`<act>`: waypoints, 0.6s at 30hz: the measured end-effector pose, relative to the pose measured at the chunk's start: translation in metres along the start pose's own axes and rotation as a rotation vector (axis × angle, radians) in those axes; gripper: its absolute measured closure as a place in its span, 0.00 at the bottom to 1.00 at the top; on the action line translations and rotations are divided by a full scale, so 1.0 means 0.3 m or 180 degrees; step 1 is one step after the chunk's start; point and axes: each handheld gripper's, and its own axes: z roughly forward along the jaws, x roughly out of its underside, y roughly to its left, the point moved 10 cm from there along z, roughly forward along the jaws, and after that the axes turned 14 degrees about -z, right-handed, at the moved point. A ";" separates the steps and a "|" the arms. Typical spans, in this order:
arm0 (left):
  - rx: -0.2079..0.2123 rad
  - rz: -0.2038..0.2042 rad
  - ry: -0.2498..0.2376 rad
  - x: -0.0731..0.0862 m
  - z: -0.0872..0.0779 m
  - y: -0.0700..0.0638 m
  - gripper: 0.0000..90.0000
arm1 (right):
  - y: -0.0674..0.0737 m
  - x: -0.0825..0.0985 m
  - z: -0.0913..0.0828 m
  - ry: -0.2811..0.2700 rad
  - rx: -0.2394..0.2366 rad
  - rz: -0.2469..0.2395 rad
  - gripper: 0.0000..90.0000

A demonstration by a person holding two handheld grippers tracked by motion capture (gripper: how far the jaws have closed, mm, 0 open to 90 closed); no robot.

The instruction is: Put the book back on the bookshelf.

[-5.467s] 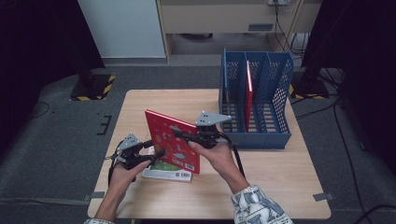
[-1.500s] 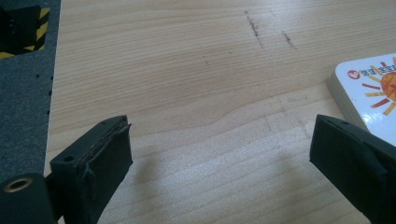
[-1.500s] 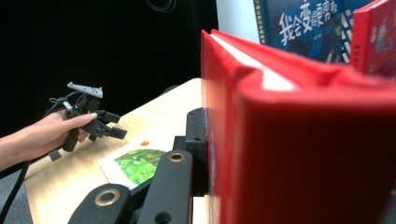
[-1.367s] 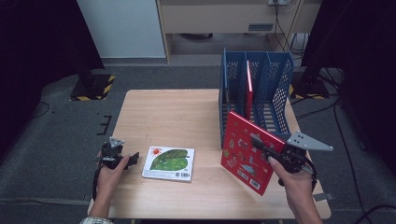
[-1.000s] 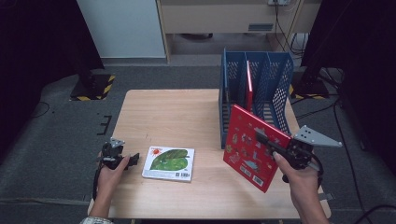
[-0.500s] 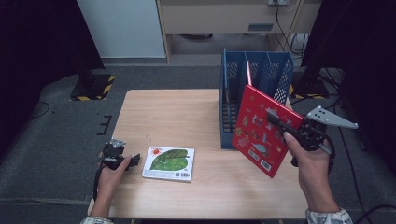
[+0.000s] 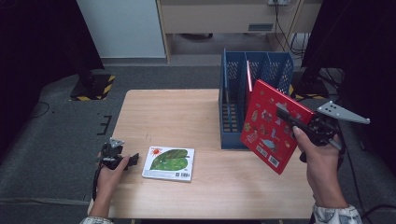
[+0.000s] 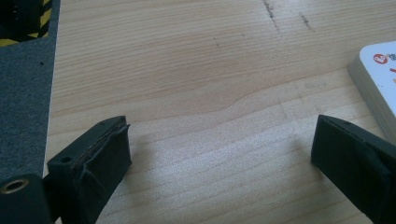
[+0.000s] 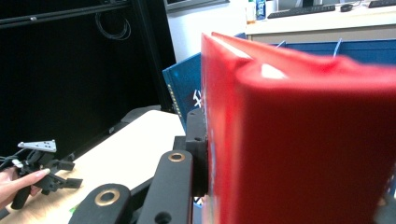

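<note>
The right tongs (image 7: 286, 115) are clamped on a red book (image 7: 273, 123), which hangs tilted in the air above the right end of the counter (image 7: 187, 116), just in front of the blue file rack (image 7: 254, 77) and overlapping the rack's front right corner in the high view. From that camera the book's cover hides part of the rack's front wall, and whether the book touches the rack cannot be told. A second thin red book (image 7: 249, 79) stands upright in one of the rack's slots, with just its edge showing. In the right gripper view the held book (image 9: 299, 140) is so close that it blurs; one black jaw presses flat against its left face, while the other jaw is hidden behind the cover. The left tongs (image 8: 219, 158) rest low at the counter's near left corner, jaws well apart with nothing but bare wood between them. In that view the corner of a white-edged, green-covered book (image 8: 380, 81) is cut off at the right edge. The high view shows the same book (image 7: 169, 162) lying flat just beside the left tongs (image 7: 133, 157), apart from them.
</note>
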 end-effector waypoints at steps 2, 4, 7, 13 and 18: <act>0.0006 -0.0003 0.0005 0.001 0.001 -0.001 0.04 | -0.007 0.003 0.001 0.0026 0.0020 -0.0012 0.89; 0.0012 -0.0007 0.0012 0.002 0.001 -0.001 0.04 | -0.013 0.005 0.001 0.0035 0.0042 -0.0019 0.89; 0.0020 -0.0022 0.0009 0.002 0.002 0.000 0.04 | -0.021 0.002 -0.004 0.0032 0.0055 -0.0015 0.89; 0.0022 -0.0013 0.0007 0.002 0.002 -0.001 0.04 | -0.048 -0.013 -0.019 0.0035 0.0143 -0.0017 0.89; 0.0027 -0.0020 0.0008 0.002 0.003 -0.001 0.03 | -0.080 -0.030 -0.015 0.0032 0.0259 -0.0018 0.89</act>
